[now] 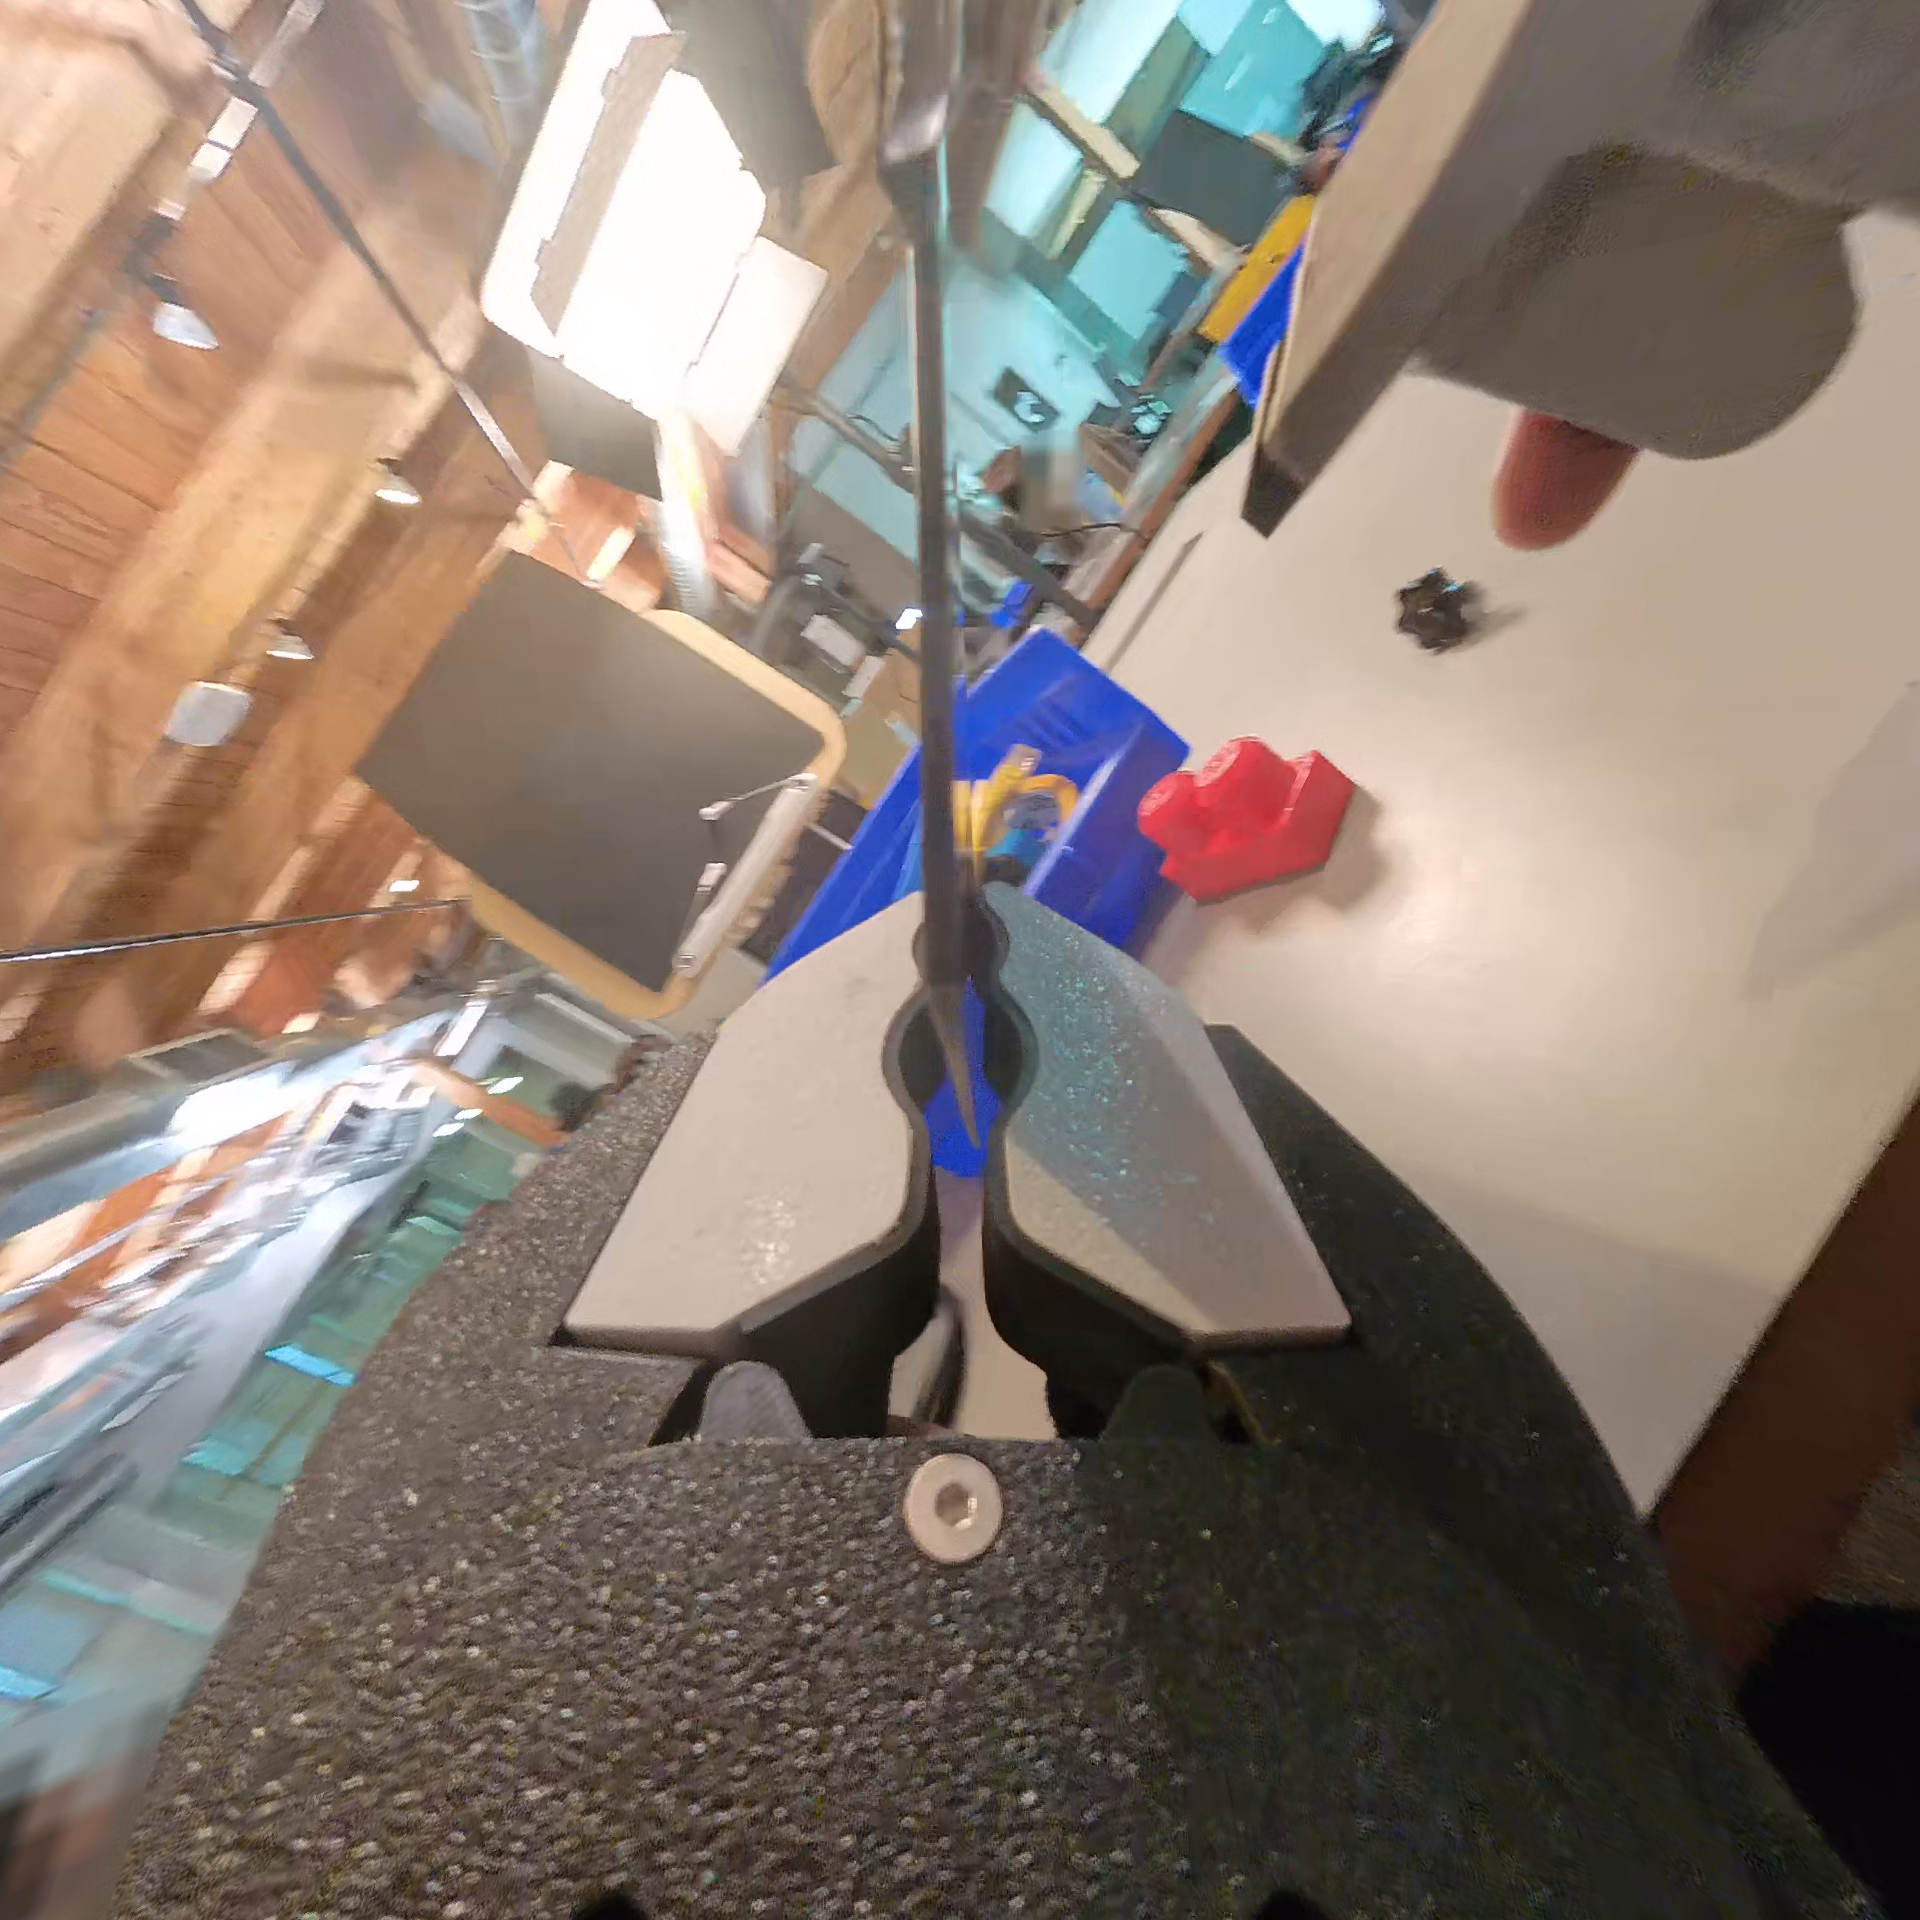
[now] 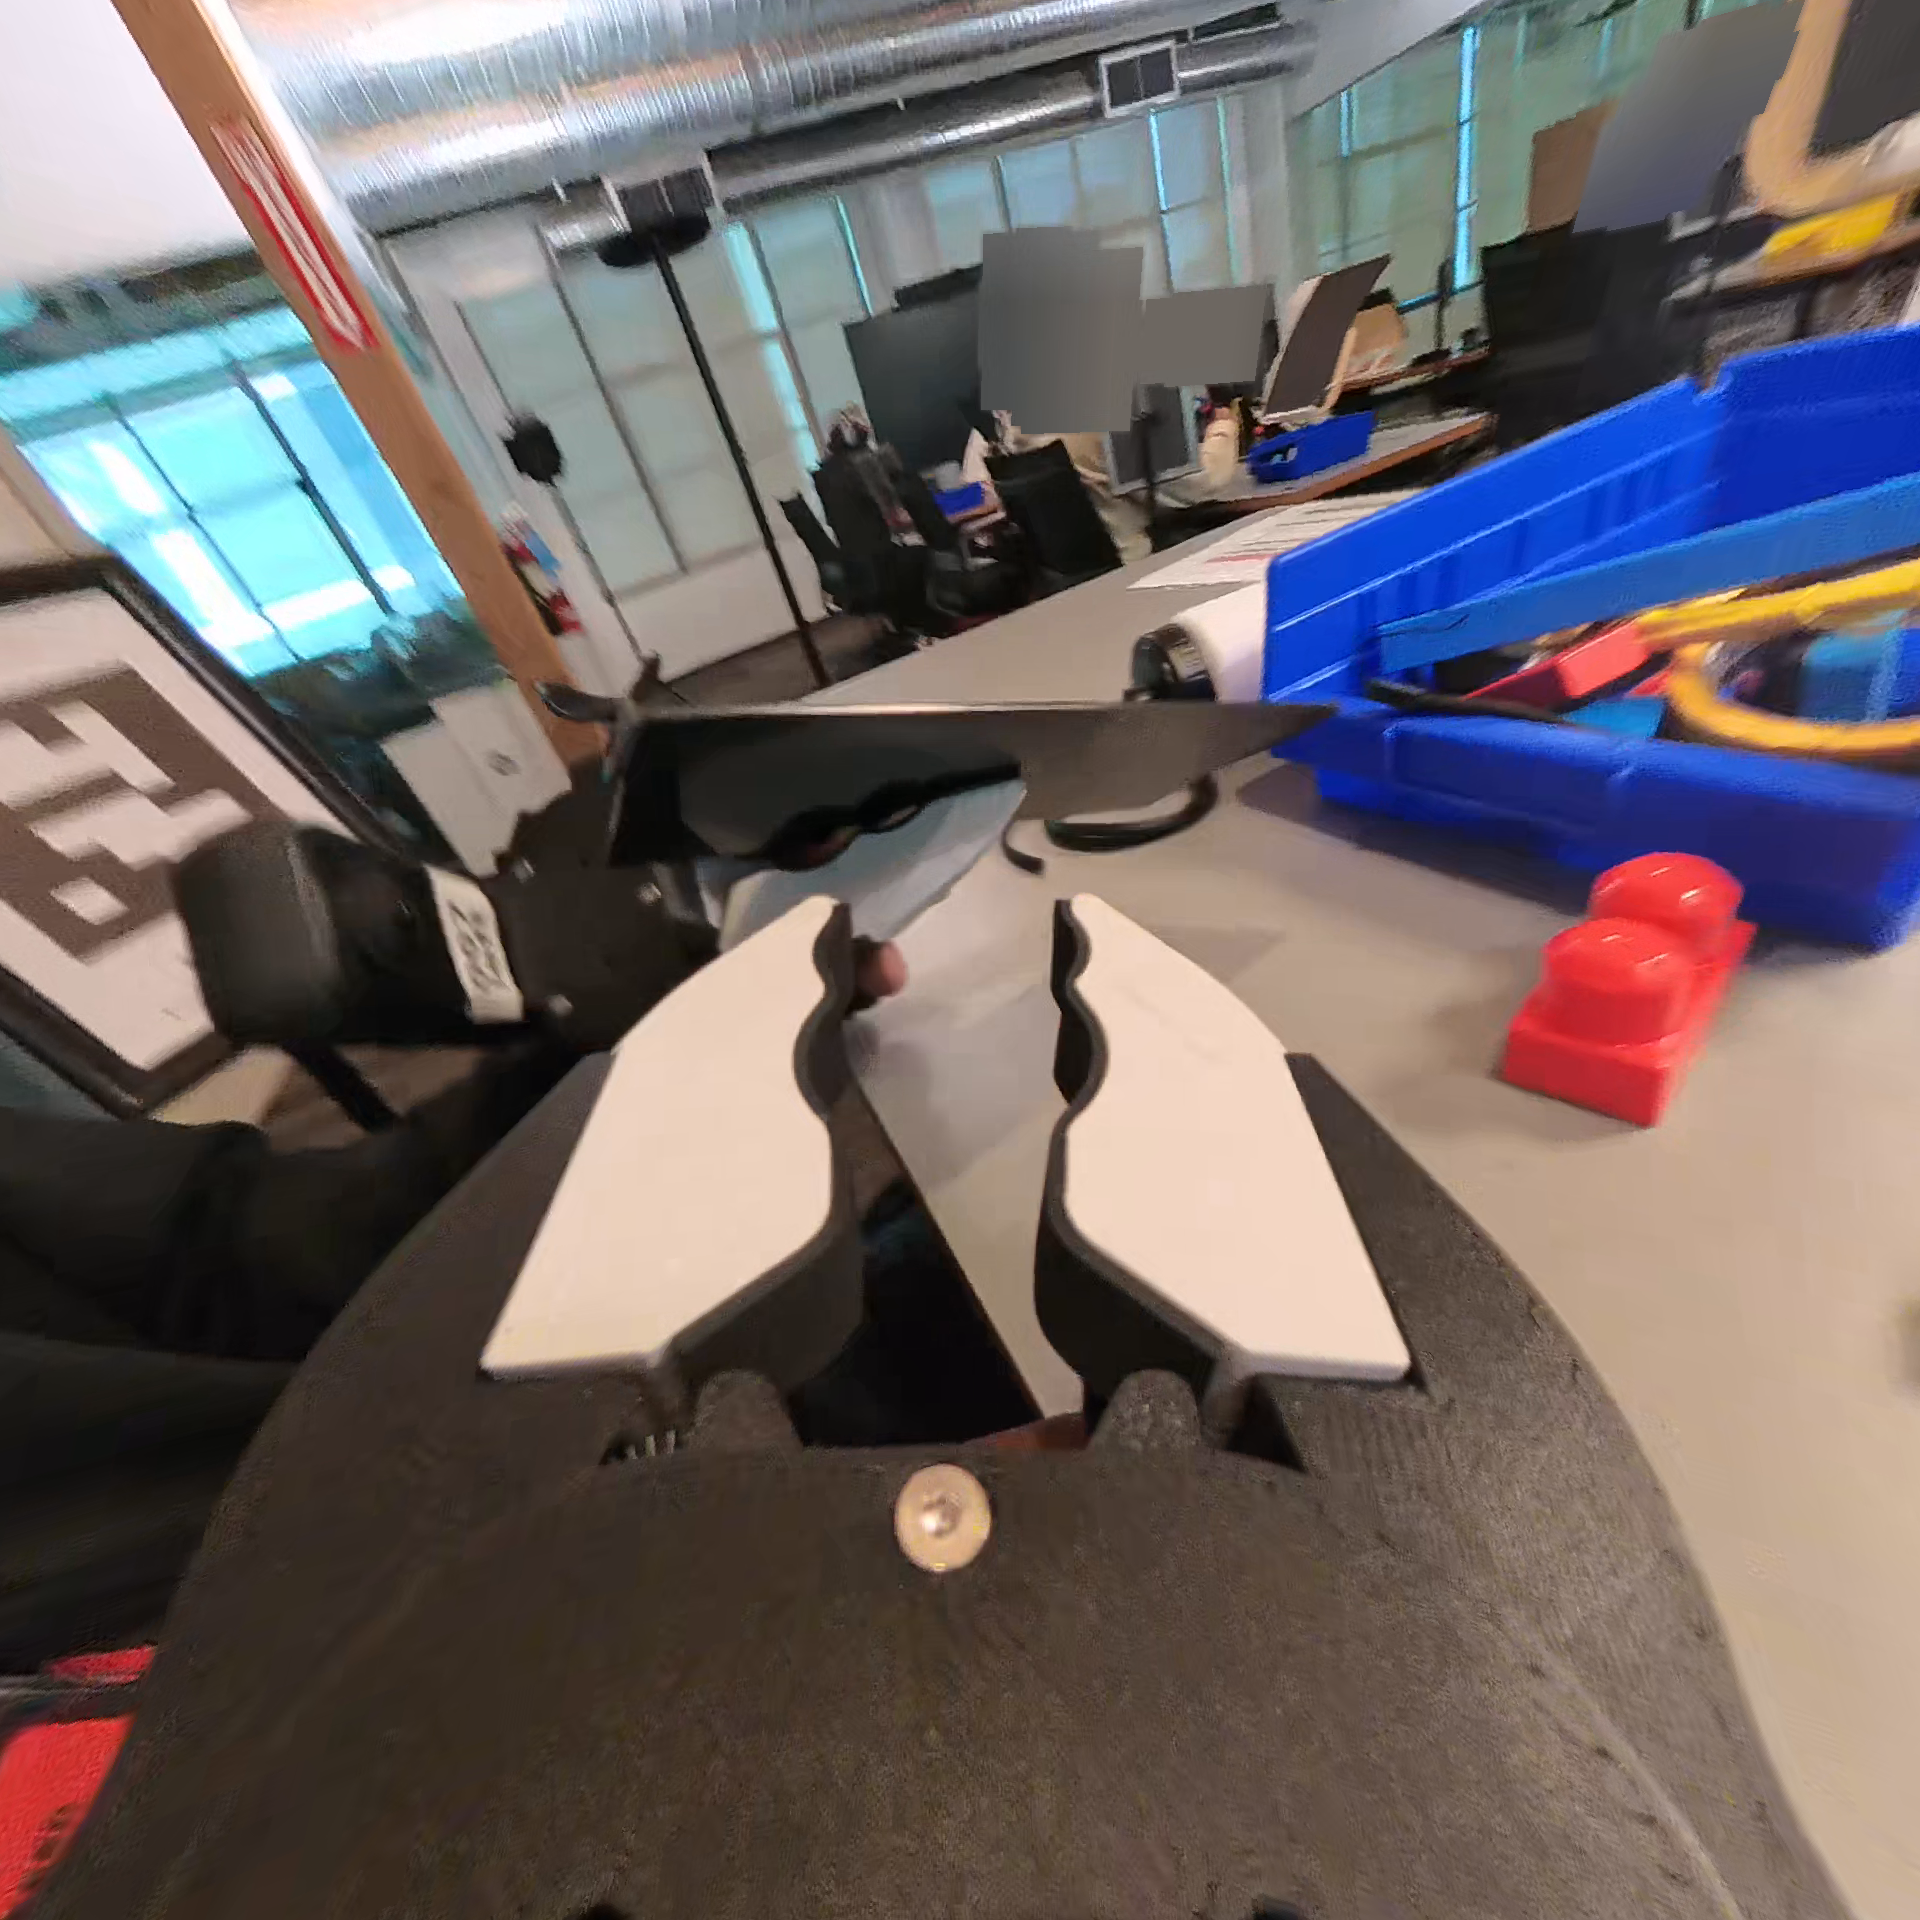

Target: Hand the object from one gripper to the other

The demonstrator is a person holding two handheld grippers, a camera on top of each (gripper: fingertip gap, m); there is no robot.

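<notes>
A thin flat black metal plate [image 2: 1091, 743] is the object. In the left wrist view it shows edge-on as a dark blade [image 1: 932, 623] running up from my left gripper [image 1: 961, 935], which is shut on its lower end. My right gripper [image 2: 951, 914] is open and empty, just below and in front of the plate, not touching it. In the right wrist view the plate lies level, with the left gripper's grey fingers [image 2: 914, 868] clamped on its lower edge. One of the right gripper's fingers [image 1: 1351, 291] shows at the upper right of the left wrist view.
A grey table [image 2: 1455, 1299] lies below. On it stand a red two-stud block [image 2: 1631, 987], also in the left wrist view [image 1: 1247, 810], a blue bin [image 2: 1558, 582] with yellow and red parts, and a small black knob [image 1: 1439, 608]. A person's fingertip [image 1: 1553, 483] shows by the right gripper. Left tips to right tips: about 7 cm. Between my right fingertips and the red two-stud block [image 2: 1631, 987] there is roughly 12 cm.
</notes>
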